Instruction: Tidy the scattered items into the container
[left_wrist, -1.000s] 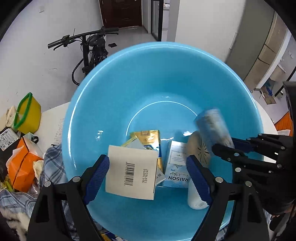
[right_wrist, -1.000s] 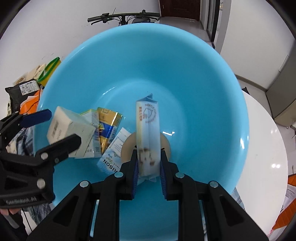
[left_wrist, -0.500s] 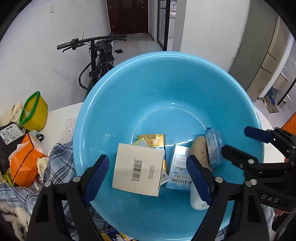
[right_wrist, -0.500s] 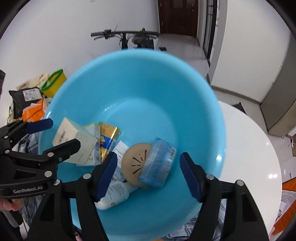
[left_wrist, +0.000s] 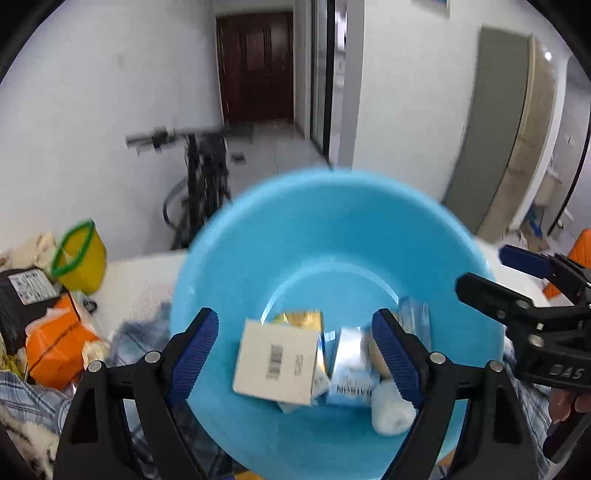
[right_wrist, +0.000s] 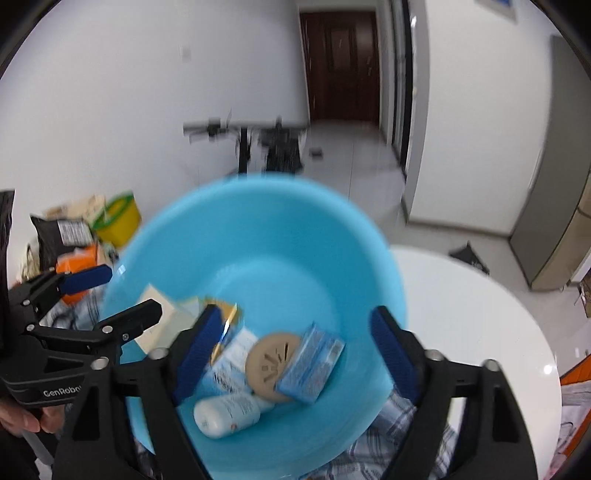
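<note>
Nearest, the left tool and the right tool both gape wide and hold nothing, poised above the blue basin. Inside the basin lie the white box, gold packet, white bottle, tan disc and blue carton, so most tidying looks done. Beyond the basin's left rim, an orange bag and yellow basket sit on the table, possibly left to collect.

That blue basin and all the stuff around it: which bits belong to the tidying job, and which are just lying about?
Part of the job:
blue basin
white box with barcode
gold sachet
tan round disc
blue packet
white bottle

Just lying about:
yellow tub
orange bag
bicycle
</note>
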